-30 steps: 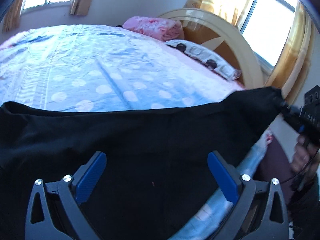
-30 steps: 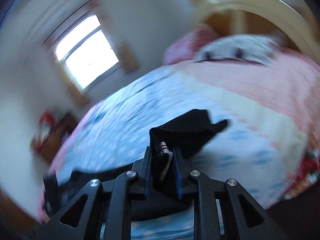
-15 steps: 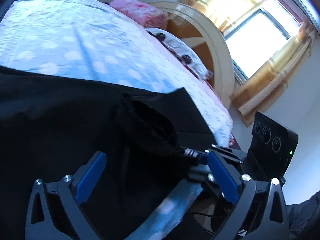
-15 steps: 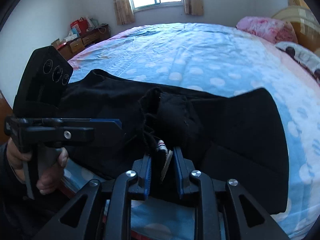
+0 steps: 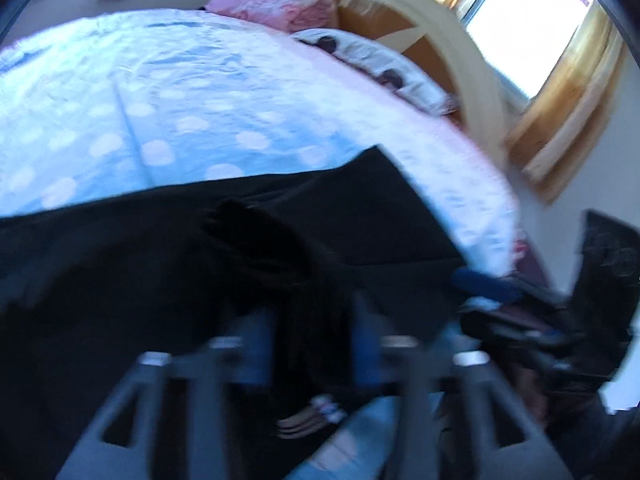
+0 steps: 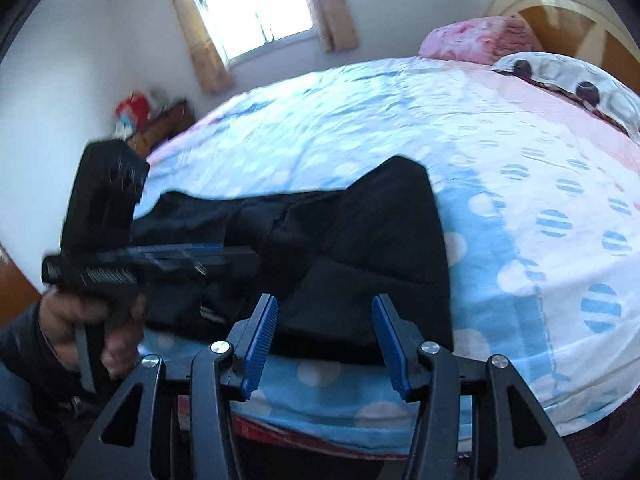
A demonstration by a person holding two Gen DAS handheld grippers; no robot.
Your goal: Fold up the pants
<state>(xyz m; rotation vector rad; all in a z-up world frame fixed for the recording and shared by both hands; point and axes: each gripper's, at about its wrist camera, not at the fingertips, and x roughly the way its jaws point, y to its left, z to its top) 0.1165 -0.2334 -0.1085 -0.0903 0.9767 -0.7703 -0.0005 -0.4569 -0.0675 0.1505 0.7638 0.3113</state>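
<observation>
Black pants (image 6: pixel 352 240) lie folded over on the blue dotted bed near its front edge; they also fill the lower left wrist view (image 5: pixel 240 264). My right gripper (image 6: pixel 326 340) is open and empty just in front of the pants. My left gripper (image 5: pixel 314 352) is blurred; its blue pads stand close together with black cloth between them. It shows from the side in the right wrist view (image 6: pixel 224 256), reaching into the pants from the left. The right gripper (image 5: pixel 492 284) shows blurred at the right of the left wrist view.
The bed sheet (image 6: pixel 520 208) is blue and white with dots. A pink pillow (image 6: pixel 476 36) and a white pillow (image 6: pixel 568 80) lie by the curved headboard (image 5: pixel 472 60). A wooden cabinet (image 6: pixel 160 124) stands by the far wall under a window.
My right gripper has opened and let go of the pants' end, which now lies on the folded pants. My left gripper's jaws have closed in on the cloth.
</observation>
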